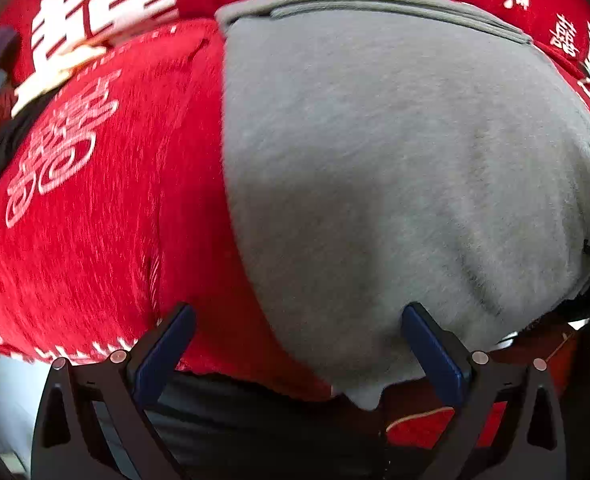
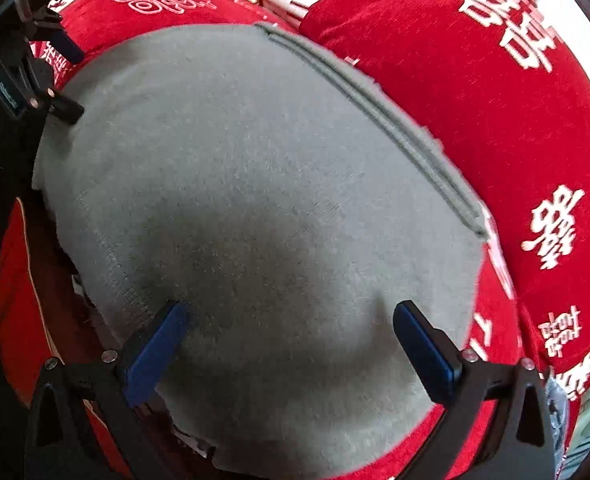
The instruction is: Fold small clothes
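Note:
A small grey garment [image 1: 395, 160] lies flat on a red cloth with white characters [image 1: 95, 200]; its stitched hem runs along the far edge. It also fills the right wrist view [image 2: 255, 200]. My left gripper [image 1: 299, 316] is open over the garment's near left edge, one finger over the red cloth, the other on grey fabric. My right gripper [image 2: 291, 312] is open, both fingers over the garment's near part. The left gripper shows at the far left of the right wrist view [image 2: 61, 80].
The red cloth [image 2: 495, 100] covers the surface all around the garment. A dark edge and a red item with pale trim [image 1: 419, 424] lie below the near side. Pale objects [image 1: 51, 76] sit at the far left.

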`<control>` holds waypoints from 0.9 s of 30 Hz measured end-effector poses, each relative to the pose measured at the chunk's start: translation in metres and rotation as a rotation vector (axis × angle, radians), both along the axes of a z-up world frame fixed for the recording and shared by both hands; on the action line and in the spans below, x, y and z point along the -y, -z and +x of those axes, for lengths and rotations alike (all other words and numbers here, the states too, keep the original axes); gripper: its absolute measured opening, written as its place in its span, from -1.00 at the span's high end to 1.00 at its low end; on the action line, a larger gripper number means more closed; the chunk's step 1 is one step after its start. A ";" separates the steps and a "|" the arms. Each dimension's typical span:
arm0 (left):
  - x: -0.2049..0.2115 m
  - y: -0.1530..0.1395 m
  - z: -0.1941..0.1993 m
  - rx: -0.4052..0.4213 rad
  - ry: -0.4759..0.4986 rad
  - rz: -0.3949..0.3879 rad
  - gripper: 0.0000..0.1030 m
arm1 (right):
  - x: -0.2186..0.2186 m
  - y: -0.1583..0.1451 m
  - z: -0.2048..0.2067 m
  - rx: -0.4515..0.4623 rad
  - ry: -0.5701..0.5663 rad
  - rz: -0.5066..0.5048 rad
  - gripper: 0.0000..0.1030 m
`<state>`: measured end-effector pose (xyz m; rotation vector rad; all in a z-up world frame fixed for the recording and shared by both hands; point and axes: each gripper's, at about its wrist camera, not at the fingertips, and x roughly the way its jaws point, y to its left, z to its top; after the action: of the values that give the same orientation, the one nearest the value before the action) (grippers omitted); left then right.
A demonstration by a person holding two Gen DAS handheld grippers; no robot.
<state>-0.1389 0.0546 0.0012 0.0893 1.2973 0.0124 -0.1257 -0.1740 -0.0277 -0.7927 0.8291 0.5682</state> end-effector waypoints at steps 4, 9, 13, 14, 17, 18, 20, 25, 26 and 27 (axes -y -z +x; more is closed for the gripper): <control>-0.018 0.013 -0.012 -0.079 -0.035 0.014 -1.00 | 0.051 0.002 0.009 -0.090 0.107 0.075 -1.00; -0.016 -0.003 -0.022 -0.045 -0.068 -0.018 -1.00 | 0.093 -0.014 -0.002 -0.097 0.268 0.083 -0.99; -0.010 0.008 -0.016 -0.130 -0.138 -0.211 -1.00 | 0.127 -0.019 0.005 -0.300 0.401 0.337 -0.99; -0.008 0.015 -0.013 -0.155 -0.166 -0.219 -1.00 | 0.132 -0.015 0.013 -0.354 0.431 0.389 -0.99; -0.006 0.019 -0.010 -0.178 -0.233 -0.240 -1.00 | 0.126 0.001 0.017 -0.415 0.475 0.421 -0.99; -0.006 0.017 -0.012 -0.169 -0.235 -0.239 -1.00 | 0.122 0.000 0.016 -0.398 0.471 0.410 -0.98; -0.007 0.013 -0.016 -0.149 -0.238 -0.242 -0.90 | 0.113 -0.001 0.010 -0.381 0.438 0.397 -0.60; 0.005 -0.002 -0.025 -0.122 -0.185 -0.275 -0.06 | 0.113 -0.009 0.015 -0.321 0.464 0.326 0.54; 0.007 -0.007 -0.025 -0.116 -0.164 -0.267 0.13 | 0.120 -0.011 0.017 -0.348 0.472 0.361 0.76; 0.007 -0.010 -0.025 -0.111 -0.147 -0.264 0.48 | 0.123 -0.013 0.018 -0.363 0.478 0.388 0.78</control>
<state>-0.1640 0.0480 0.0113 -0.2341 1.4032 -0.0380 -0.1073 -0.2967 -0.0142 -0.1214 1.1539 0.4265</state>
